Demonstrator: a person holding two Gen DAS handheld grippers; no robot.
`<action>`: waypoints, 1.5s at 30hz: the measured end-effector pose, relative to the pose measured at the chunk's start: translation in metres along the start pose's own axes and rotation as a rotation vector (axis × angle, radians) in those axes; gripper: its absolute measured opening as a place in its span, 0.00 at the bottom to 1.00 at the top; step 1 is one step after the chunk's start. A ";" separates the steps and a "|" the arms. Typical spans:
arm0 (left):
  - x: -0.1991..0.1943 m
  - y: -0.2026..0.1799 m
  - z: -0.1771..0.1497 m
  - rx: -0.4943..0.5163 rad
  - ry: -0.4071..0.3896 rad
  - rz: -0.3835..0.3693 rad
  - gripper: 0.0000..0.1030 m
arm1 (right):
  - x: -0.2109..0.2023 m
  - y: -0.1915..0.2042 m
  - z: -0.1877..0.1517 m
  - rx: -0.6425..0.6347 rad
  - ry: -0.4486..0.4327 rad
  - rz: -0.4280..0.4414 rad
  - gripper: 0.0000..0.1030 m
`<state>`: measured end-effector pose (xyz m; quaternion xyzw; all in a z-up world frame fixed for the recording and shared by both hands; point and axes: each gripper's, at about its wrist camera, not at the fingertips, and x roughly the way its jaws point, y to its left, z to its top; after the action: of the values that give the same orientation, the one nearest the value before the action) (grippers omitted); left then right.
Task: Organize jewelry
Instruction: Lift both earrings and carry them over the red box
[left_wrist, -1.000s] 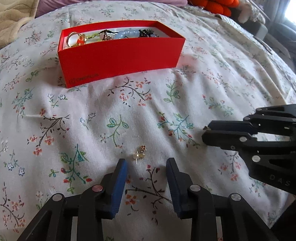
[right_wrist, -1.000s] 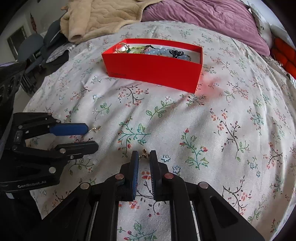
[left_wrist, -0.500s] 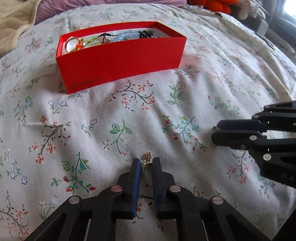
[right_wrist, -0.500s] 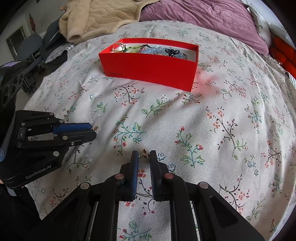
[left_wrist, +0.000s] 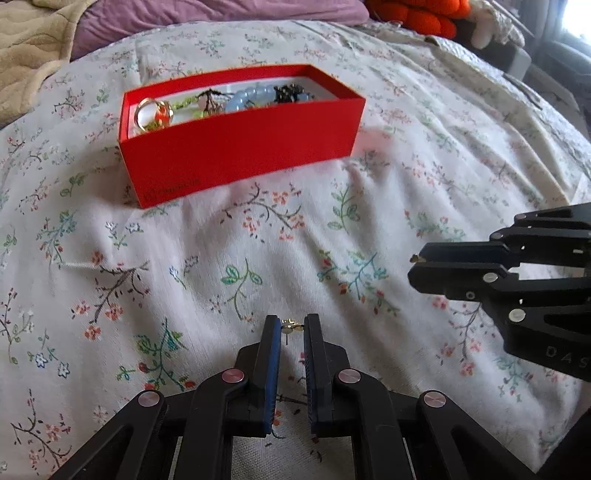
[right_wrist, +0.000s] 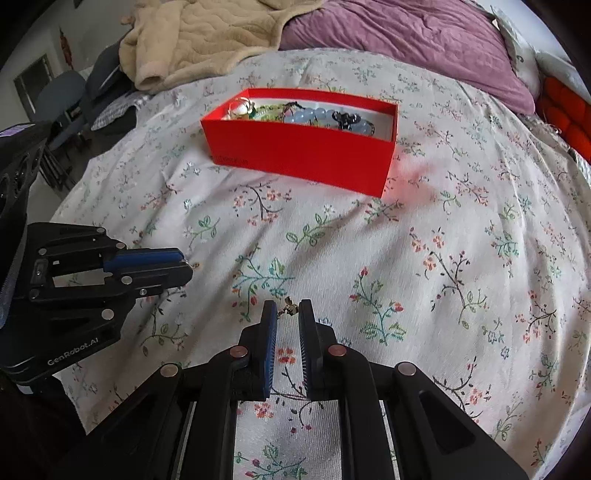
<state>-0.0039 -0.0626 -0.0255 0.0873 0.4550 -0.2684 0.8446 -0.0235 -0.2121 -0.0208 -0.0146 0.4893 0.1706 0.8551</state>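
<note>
A bed spread with a white floral sheet (left_wrist: 207, 258) fills both views, with a purple blanket (right_wrist: 406, 40) and a beige quilted throw (right_wrist: 192, 40) bunched at its far end. On the sheet stands an open red box (left_wrist: 240, 147) holding a gold ring (left_wrist: 147, 112), pale blue beads (left_wrist: 245, 99) and a dark tangled piece (too small to make out). Nearer the cameras, the left gripper (left_wrist: 290, 326) is clenched on a small gold earring (left_wrist: 288, 325), pinched at the very tips of its blue-padded fingers (left_wrist: 273, 354) with the post hanging down. The right gripper (right_wrist: 288, 308) likewise grips a second small earring (right_wrist: 289, 307) between its fingertips. Both grippers sit side by side, near each other and well short of the box.
</note>
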 end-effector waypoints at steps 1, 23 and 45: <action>-0.002 0.001 0.002 -0.006 -0.003 -0.004 0.06 | -0.001 0.001 0.002 0.000 -0.004 0.001 0.12; -0.024 0.043 0.059 -0.253 -0.031 -0.047 0.06 | -0.020 -0.003 0.057 0.065 -0.040 0.011 0.12; -0.004 0.060 0.109 -0.333 -0.097 -0.045 0.06 | -0.013 -0.027 0.119 0.181 -0.085 0.021 0.12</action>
<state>0.1047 -0.0535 0.0340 -0.0769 0.4534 -0.2121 0.8623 0.0780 -0.2183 0.0485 0.0752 0.4662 0.1348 0.8711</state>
